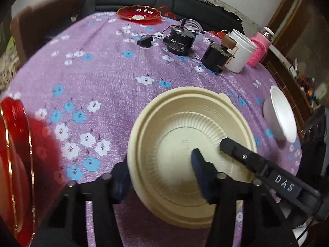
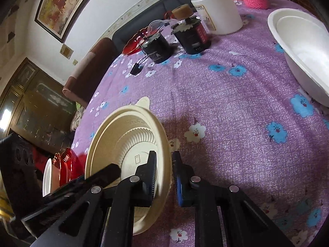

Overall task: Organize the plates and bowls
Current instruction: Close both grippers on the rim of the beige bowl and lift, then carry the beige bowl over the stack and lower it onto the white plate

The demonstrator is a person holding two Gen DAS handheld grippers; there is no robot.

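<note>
Two grippers: both work one cream bowl (image 1: pixel 191 152) on the desk (image 1: pixel 102 65).
Right gripper (image 2: pixel 164 177): jaws nearly shut, pinching the bowl's rim, one finger inside, one outside.
Left gripper (image 1: pixel 160 175): jaws partly open, straddling the opposite rim; whether the pads press, I cannot tell.
Key relation: bowl lies directly between both sets of jaws, tipped onto its edge in the right wrist view; right hand has the firmer hold.
Beyond right jaws: white bowl (image 2: pixel 304 51), well apart.
Beside left jaws: red plate (image 1: pixel 14 164).
</note>
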